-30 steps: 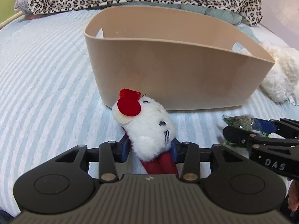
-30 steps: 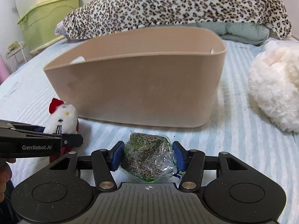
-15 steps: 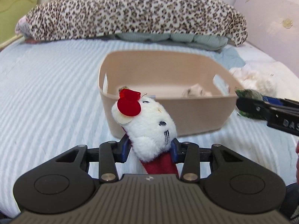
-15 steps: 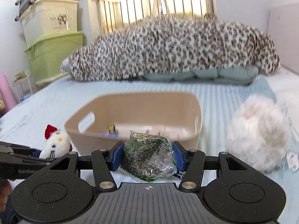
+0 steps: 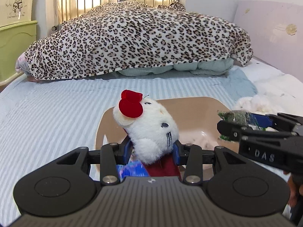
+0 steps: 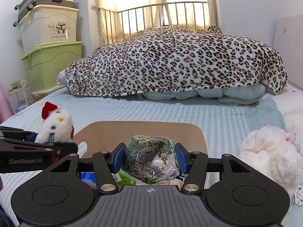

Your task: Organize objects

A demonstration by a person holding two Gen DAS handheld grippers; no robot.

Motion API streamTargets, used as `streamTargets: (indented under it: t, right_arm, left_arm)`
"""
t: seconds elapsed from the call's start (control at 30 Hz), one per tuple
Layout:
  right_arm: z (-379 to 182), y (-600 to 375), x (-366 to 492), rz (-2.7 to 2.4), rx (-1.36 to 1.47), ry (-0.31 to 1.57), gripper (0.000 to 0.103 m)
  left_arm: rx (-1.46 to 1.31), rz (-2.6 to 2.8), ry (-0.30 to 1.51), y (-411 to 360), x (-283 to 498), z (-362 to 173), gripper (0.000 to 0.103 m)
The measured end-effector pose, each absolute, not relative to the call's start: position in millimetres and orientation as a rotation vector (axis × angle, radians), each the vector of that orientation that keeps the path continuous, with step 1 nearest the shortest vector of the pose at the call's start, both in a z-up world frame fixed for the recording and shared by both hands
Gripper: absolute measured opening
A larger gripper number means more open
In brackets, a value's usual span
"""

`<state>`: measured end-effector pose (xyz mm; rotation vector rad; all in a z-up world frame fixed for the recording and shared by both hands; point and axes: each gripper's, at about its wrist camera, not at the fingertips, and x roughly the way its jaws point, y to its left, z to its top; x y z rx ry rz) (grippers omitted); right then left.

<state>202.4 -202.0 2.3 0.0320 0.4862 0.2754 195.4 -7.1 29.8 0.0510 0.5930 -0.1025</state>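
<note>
Both grippers have risen and now hang over the smooth beige bin (image 5: pixel 198 109). The left gripper (image 5: pixel 152 150) pinches a fluffy white plush cat (image 5: pixel 149 130) with a red bow; the right gripper (image 6: pixel 149 158) clamps a crinkly clear bag of dried herbs (image 6: pixel 149 160). Only the right view shows the woolly white plush (image 6: pixel 270 155) at 3 o'clock on the striped bed (image 6: pixel 227 117).

Both loads are up off the bed now; plush kitten (image 5: pixel 149 126) and herb bag (image 6: pixel 151 160) hang over the beige bin (image 6: pixel 200 138).
</note>
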Motion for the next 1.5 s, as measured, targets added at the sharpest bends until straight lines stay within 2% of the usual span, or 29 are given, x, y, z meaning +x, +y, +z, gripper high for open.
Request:
streamTargets:
  t: [0.37, 0.43, 0.47, 0.57, 0.63, 0.67, 0.8, 0.83, 1.03, 1.5]
  right_arm:
    - [-30, -186, 244, 0.239, -0.002, 0.599, 0.054]
    - [-35, -183, 245, 0.238, -0.012, 0.623, 0.056]
    - [-35, -182, 244, 0.233, -0.013, 0.630, 0.061]
    - [-33, -183, 236, 0.230, 0.000, 0.624, 0.067]
    - [-27, -185, 227, 0.222, 0.011, 0.616, 0.077]
    - [-22, -187, 222, 0.221, 0.012, 0.612, 0.079]
    - [-6, -193, 196, 0.201, 0.004, 0.596, 0.091]
    - [-1, -195, 191, 0.198, 0.013, 0.594, 0.092]
    - [20, -202, 151, 0.204, 0.036, 0.605, 0.100]
    - [46, -200, 61, 0.178, 0.021, 0.593, 0.102]
  left_arm:
    - [0.067, -0.015, 0.785, -9, 266, -25, 0.043]
    - [0.067, -0.008, 0.810, -5, 268, -34, 0.043]
    - [0.069, -0.012, 0.820, -4, 266, -36, 0.043]
    - [0.056, -0.014, 0.823, 0, 258, -33, 0.049]
    - [0.045, -0.009, 0.810, 3, 250, -26, 0.071]
    - [0.044, -0.005, 0.800, 3, 245, -21, 0.075]
    - [0.062, -0.011, 0.762, -1, 222, 0, 0.084]
    - [0.066, -0.017, 0.753, -2, 216, 6, 0.086]
    - [0.090, -0.013, 0.712, -4, 175, 29, 0.088]
    - [0.074, -0.031, 0.722, 3, 88, 39, 0.088]
